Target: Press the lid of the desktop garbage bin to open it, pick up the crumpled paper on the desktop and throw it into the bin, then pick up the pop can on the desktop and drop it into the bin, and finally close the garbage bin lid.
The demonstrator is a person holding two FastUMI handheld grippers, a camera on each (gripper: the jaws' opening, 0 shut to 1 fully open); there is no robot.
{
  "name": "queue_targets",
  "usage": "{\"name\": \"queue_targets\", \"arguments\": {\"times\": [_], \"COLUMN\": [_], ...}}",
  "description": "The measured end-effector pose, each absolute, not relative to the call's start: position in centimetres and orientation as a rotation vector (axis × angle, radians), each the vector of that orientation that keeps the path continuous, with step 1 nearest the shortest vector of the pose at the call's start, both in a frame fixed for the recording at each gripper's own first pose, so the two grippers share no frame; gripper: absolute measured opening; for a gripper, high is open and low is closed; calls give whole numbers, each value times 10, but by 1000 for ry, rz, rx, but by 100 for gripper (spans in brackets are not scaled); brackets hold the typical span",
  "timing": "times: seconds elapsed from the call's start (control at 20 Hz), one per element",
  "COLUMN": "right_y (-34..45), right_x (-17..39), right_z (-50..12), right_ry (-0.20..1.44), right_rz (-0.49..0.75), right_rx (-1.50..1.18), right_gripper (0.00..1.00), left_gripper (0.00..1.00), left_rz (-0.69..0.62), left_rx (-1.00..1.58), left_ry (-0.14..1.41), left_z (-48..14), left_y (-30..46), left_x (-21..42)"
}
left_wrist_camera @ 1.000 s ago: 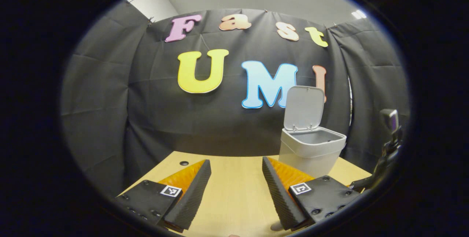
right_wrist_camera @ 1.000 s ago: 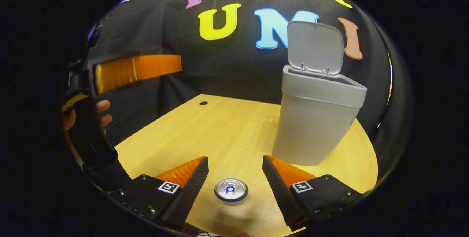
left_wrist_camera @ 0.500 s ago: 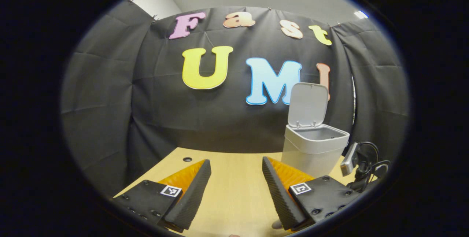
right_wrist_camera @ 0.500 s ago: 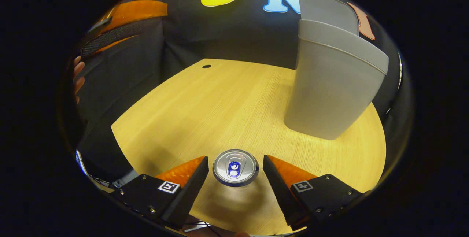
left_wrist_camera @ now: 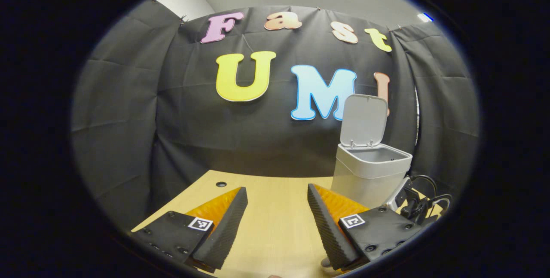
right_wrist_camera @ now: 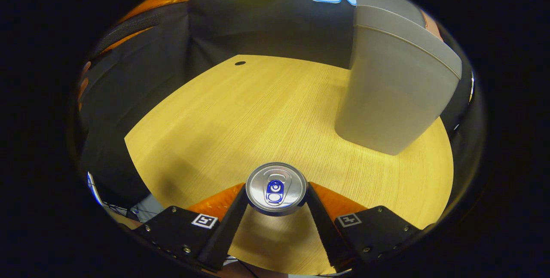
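The silver pop can (right_wrist_camera: 276, 187) stands upright on the wooden table (right_wrist_camera: 258, 110), seen from above. My right gripper (right_wrist_camera: 276, 192) has closed in on it, and both fingers touch its sides just below the rim. To the can's far right stands the grey garbage bin (right_wrist_camera: 395, 93), its lid (left_wrist_camera: 365, 119) raised upright. In the left gripper view the bin (left_wrist_camera: 371, 175) shows its open mouth. My left gripper (left_wrist_camera: 277, 190) hovers open above the table with nothing between its fingers. Its finger (right_wrist_camera: 142, 24) also appears high at the left in the right gripper view.
A small dark hole (right_wrist_camera: 240, 62) marks the table's far left corner. Black cables (left_wrist_camera: 423, 205) lie low beside the bin at the right. A hand (right_wrist_camera: 84, 84) shows at the left edge. Bare tabletop stretches between the can and the bin.
My right gripper has come down around the can and its fingers have closed from open onto the can's sides. The left gripper has drifted slightly and stays open.
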State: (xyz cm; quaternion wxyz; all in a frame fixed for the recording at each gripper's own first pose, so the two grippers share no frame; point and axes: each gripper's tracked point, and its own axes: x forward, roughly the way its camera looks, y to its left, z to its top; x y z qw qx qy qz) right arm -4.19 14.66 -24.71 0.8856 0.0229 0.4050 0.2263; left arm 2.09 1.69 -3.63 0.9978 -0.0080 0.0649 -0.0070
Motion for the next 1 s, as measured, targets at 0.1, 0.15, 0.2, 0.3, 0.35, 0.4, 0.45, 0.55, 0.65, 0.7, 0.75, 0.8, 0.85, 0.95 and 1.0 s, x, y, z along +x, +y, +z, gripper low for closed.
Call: {"name": "queue_targets", "arguments": {"times": [0.1, 0.15, 0.2, 0.3, 0.35, 0.4, 0.45, 0.55, 0.65, 0.7, 0.75, 0.8, 0.85, 0.95, 1.0], "right_y": [146, 145, 142, 134, 129, 123, 119, 107, 94, 87, 81, 75, 74, 67, 64], "right_x": [-43, -42, -41, -39, -38, -35, -29, -17, -5, 1, 7, 12, 14, 22, 26], "right_z": [-245, -244, -241, -224, -212, -199, -187, -159, -129, -113, -98, -84, -76, -55, -44], "right_ry": [838, 832, 822, 789, 765, 734, 703, 630, 551, 509, 468, 427, 392, 337, 309], "right_rz": [471, 466, 459, 452, 446, 440, 428, 403, 378, 364, 350, 340, 330, 313, 305], "right_rx": [57, 59, 65, 97, 115, 130, 140, 164, 186, 191, 192, 193, 196, 209, 217], "right_gripper": [85, 84, 84, 84, 85, 84, 84, 84, 85, 85, 85, 84, 84, 84, 84], "left_gripper": [92, 92, 89, 92, 92, 94, 92, 92, 92, 92, 92, 89, 89, 89, 94], "left_rz": [-14, -12, -12, -11, -12, -13, -13, -9, -8, -9, -10, -11, -13, -13, -15], "left_rx": [-18, -16, -13, -8, -8, -10, -13, -20, -24, -22, -19, -20, -23, -27, -29], "left_ry": [128, 127, 126, 119, 120, 120, 120, 121, 117, 116, 113, 110, 108, 106, 106], "left_z": [-35, -34, -34, -31, -32, -32, -33, -33, -32, -31, -30, -29, -28, -27, -28], "left_y": [17, 18, 18, 18, 18, 17, 18, 19, 19, 19, 18, 17, 16, 13, 11], "left_x": [21, 22, 22, 23, 24, 24, 24, 25, 26, 26, 26, 27, 26, 25, 25]}}
